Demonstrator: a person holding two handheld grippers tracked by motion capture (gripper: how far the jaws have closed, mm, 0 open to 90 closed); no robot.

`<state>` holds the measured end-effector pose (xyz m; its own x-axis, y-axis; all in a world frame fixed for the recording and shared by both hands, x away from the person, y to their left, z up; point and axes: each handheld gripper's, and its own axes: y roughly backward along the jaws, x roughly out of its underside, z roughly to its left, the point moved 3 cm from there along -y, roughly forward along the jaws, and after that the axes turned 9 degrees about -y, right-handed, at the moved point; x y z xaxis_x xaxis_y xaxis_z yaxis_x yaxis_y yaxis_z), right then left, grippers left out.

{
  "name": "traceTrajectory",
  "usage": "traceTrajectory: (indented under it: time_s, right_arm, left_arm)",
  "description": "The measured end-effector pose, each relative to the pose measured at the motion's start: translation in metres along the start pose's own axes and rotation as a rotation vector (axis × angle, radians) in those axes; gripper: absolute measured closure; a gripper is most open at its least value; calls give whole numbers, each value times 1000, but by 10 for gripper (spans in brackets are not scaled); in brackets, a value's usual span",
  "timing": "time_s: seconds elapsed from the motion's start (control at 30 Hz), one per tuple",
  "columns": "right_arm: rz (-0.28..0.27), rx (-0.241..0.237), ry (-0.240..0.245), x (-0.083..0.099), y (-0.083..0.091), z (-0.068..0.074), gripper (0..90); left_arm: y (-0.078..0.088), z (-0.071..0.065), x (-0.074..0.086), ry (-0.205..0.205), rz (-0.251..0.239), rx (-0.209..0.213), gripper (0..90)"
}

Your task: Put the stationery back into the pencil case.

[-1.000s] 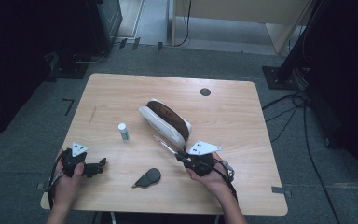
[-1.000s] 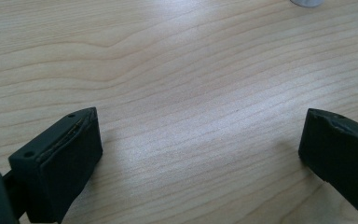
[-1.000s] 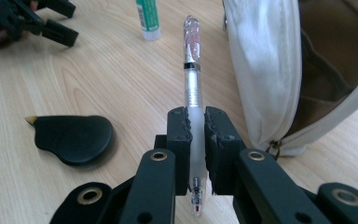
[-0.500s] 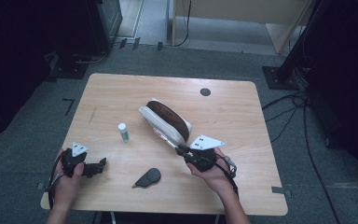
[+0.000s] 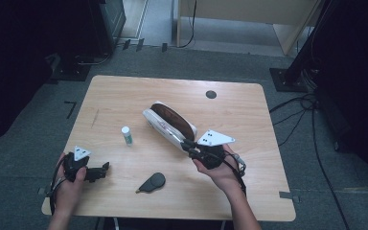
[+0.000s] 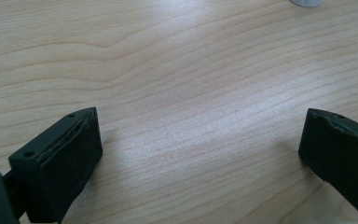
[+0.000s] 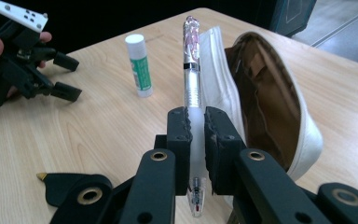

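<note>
My right gripper (image 7: 196, 122) is shut on a clear pen (image 7: 192, 70) with a pink patterned top, gripped near its tip end. The pen points forward along the near lip of an open white pencil case (image 7: 265, 102) with brown lining. From above, the right gripper (image 5: 188, 144) hovers at the front right end of the case (image 5: 170, 122). My left gripper (image 5: 104, 170) rests low at the table's front left, its jaws open over bare wood (image 6: 200, 140) with nothing between them.
A white and green glue stick (image 5: 126, 135) stands upright left of the case. A black teardrop-shaped object (image 5: 152, 182) lies near the front edge between the hands. A small dark disc (image 5: 211, 94) sits at the back right of the wooden table (image 5: 120, 96).
The right hand has risen a little with the pen still held. The left hand has stayed put.
</note>
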<state>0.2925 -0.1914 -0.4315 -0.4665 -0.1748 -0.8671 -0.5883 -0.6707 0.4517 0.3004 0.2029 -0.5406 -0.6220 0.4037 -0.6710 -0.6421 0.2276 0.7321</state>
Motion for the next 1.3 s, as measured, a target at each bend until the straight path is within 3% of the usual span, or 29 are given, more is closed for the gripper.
traceTrajectory:
  time_s: [0.33, 0.73, 1.3]
  right_arm:
    - [-28, 6, 1, -20, 3, -3, 813]
    - [-51, 30, -17, -38, -4, -16, 813]
    - [-20, 57, -86, -38, -39, -40, 812]
  left_arm:
    - [0, 0, 0, 0, 0, 1, 0]
    - [0, 0, 0, -2, -2, 1, 0]
    - [0, 0, 0, -3, -1, 3, 0]
